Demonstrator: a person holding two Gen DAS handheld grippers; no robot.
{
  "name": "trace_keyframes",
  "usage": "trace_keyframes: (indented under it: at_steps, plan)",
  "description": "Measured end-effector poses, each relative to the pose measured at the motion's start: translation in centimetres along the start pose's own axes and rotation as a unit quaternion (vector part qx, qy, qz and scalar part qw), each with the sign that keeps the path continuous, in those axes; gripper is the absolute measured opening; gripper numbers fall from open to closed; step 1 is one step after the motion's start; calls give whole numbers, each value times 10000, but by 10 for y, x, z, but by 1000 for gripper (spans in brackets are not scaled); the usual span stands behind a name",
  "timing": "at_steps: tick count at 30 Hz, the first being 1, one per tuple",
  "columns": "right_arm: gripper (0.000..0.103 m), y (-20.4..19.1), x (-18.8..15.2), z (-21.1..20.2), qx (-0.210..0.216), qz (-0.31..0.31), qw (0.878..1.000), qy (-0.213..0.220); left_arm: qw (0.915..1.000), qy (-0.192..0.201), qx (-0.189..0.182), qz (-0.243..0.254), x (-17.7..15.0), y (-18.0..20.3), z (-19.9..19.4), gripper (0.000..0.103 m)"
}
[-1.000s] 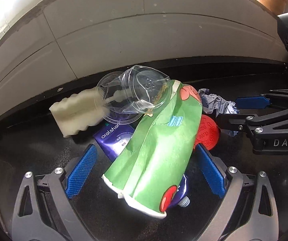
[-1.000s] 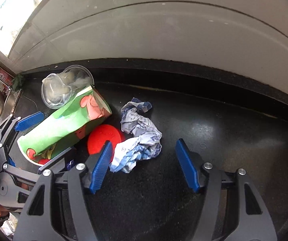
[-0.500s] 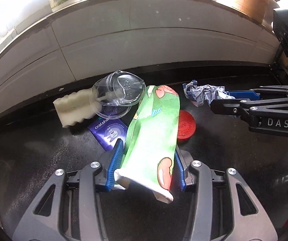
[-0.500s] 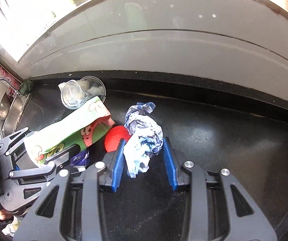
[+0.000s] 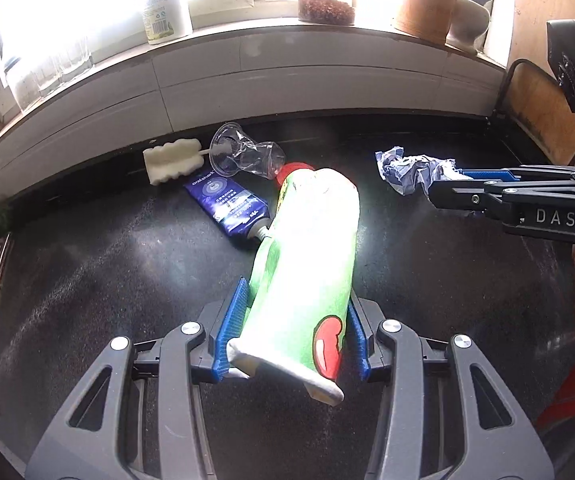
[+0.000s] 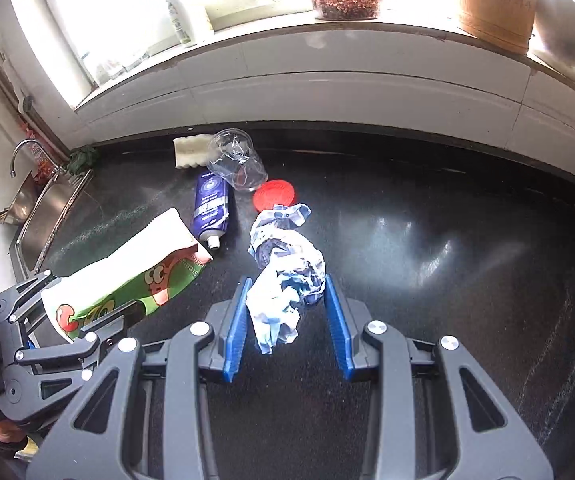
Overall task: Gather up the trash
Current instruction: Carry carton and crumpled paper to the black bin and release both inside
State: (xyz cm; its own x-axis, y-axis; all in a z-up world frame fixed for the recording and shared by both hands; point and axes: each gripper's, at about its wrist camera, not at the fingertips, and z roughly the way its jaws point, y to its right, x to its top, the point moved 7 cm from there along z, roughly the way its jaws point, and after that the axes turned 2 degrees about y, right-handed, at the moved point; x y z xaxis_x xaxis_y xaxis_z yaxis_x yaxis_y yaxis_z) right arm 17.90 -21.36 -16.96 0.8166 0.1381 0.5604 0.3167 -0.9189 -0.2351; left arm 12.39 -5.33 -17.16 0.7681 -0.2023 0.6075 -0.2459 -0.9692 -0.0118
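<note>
My left gripper (image 5: 293,328) is shut on a green snack bag (image 5: 307,264) and holds it above the black counter (image 5: 107,280). The bag also shows in the right wrist view (image 6: 127,272), held by the left gripper (image 6: 83,320). My right gripper (image 6: 287,320) is shut on a crumpled blue and white paper (image 6: 287,276), lifted off the counter. The paper (image 5: 411,170) and right gripper (image 5: 459,184) also show in the left wrist view. On the counter lie a blue tube (image 6: 210,204), a red lid (image 6: 274,193) and a crushed clear cup (image 6: 236,162).
A white sponge brush (image 5: 171,162) lies by the back wall next to the cup (image 5: 243,154). A steel sink (image 6: 43,208) with a tap sits at the left. The windowsill (image 6: 327,28) carries a bottle, a jar and pots. A chair back (image 5: 543,108) stands at the right.
Both grippers have lifted and pulled back with their loads: the snack bag and the paper are off the counter. The tube, lid and cup stay behind, now further away.
</note>
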Motion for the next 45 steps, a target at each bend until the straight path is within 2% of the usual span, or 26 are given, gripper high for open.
trace_keyframes:
  at_steps: [8, 14, 20, 23, 26, 29, 33, 40, 45]
  plan:
    - [37, -16, -25, -31, 26, -132, 9999, 102, 9998, 130, 82, -105, -22, 10, -37, 45]
    - [37, -24, -31, -45, 78, -286, 9995, 126, 9991, 239, 227, -276, -32, -1, -55, 45]
    - [37, -65, -27, -40, 322, -662, 9972, 84, 9950, 322, 589, -741, -53, -41, -79, 45]
    - [37, -102, -26, -33, 548, -989, 9936, 19, 9896, 367, 900, -1058, -70, -71, -96, 45]
    - [37, -147, -27, -25, 847, -1369, 9869, -52, 9805, 365, 1297, -1428, -94, -106, -117, 45]
    - [37, -201, -32, -15, 1197, -1801, 9762, -153, 9660, 335, 1696, -1922, -127, -144, -141, 45]
    - [37, -280, -47, -6, 1705, -2412, 9547, -351, 9377, 247, 2266, -2623, -182, -191, -180, 45]
    - [37, -424, -101, 3, 2593, -3463, 8982, -782, 8770, 39, 3078, -3690, -283, -243, -245, 45]
    - [37, -506, -150, 2, 3078, -4046, 8546, -1064, 8338, -147, 3461, -4300, -351, -262, -279, 45]
